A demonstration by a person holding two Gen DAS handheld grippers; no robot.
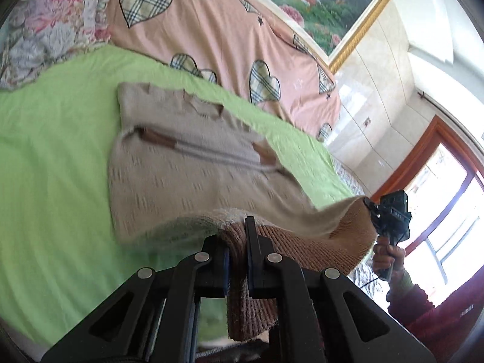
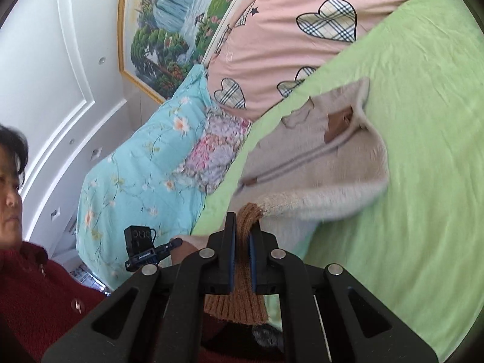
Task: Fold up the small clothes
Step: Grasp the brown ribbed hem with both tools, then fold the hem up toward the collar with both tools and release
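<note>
Left wrist view: left tool (image 1: 237, 251) closed on the brown ribbed hem (image 1: 251, 296) of a small beige knit sweater (image 1: 187, 157), hem pinched between both pads and hanging down behind them. Sweater lies on the green bed sheet (image 1: 54, 151), neckline at the far end, near end lifted off the sheet and blurred. Two brown patches sit across its chest with a grey stripe between them. Right tool (image 1: 370, 208) visible at the right, held in the right hand (image 1: 388, 257), touching the other corner of the hem; its jaws cannot be made out from here. Right wrist view: right tool (image 2: 242, 252) clamped on the brown hem (image 2: 239, 302), ribbing bunched between the pads; sweater (image 2: 317, 163) stretches away over the sheet (image 2: 423, 151). Pink quilt with plaid hearts (image 2: 287, 30) lies beyond the sheet, a blue floral pillow (image 2: 136, 166) beside it, a framed landscape painting (image 2: 169, 30) on the wall. Person in red top (image 2: 36, 287) at the left edge
</note>
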